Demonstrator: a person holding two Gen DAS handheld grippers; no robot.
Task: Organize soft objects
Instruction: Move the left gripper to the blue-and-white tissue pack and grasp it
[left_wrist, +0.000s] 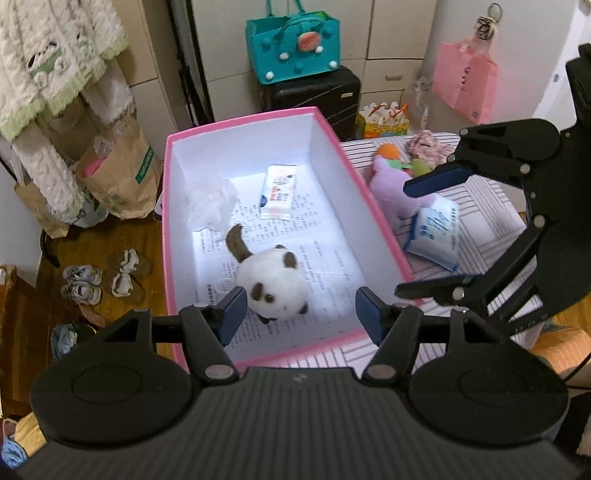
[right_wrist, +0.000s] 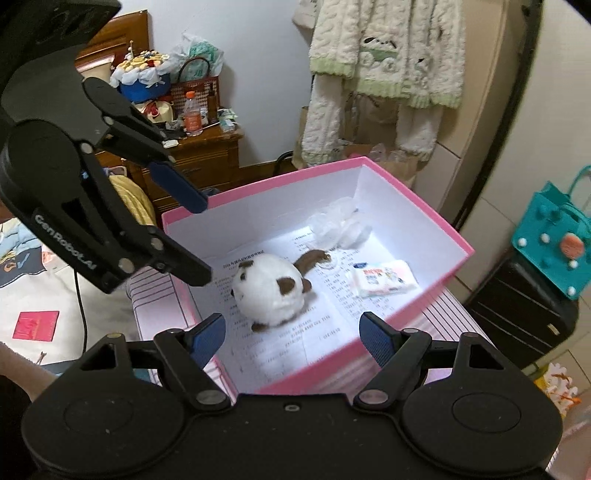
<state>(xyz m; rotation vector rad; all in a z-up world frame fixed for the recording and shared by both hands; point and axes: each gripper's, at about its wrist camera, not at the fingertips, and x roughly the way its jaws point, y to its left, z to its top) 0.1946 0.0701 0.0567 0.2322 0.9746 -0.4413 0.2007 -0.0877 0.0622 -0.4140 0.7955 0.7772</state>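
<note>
A pink box (left_wrist: 369, 199) with white inside stands on a striped surface. In it lie a white and brown plush cat (left_wrist: 275, 284), a tissue pack (left_wrist: 279, 192) and a crumpled white bag (left_wrist: 212, 201). My left gripper (left_wrist: 301, 314) is open and empty above the box's near end, just in front of the plush cat. My right gripper (right_wrist: 293, 338) is open and empty over the near box wall (right_wrist: 332, 360), with the plush cat (right_wrist: 271, 286) ahead. Outside the box, to its right, lie a purple plush (left_wrist: 391, 184), a blue wipes pack (left_wrist: 436, 232) and a pink knitted item (left_wrist: 428, 144).
A striped cloth (left_wrist: 480, 206) covers the surface under the box. A teal felt bag (left_wrist: 293, 48) sits on a black suitcase (left_wrist: 317, 96) behind. Paper bags (left_wrist: 118, 177) and shoes (left_wrist: 103, 277) are on the floor at left. A wooden nightstand (right_wrist: 199, 155) stands beyond.
</note>
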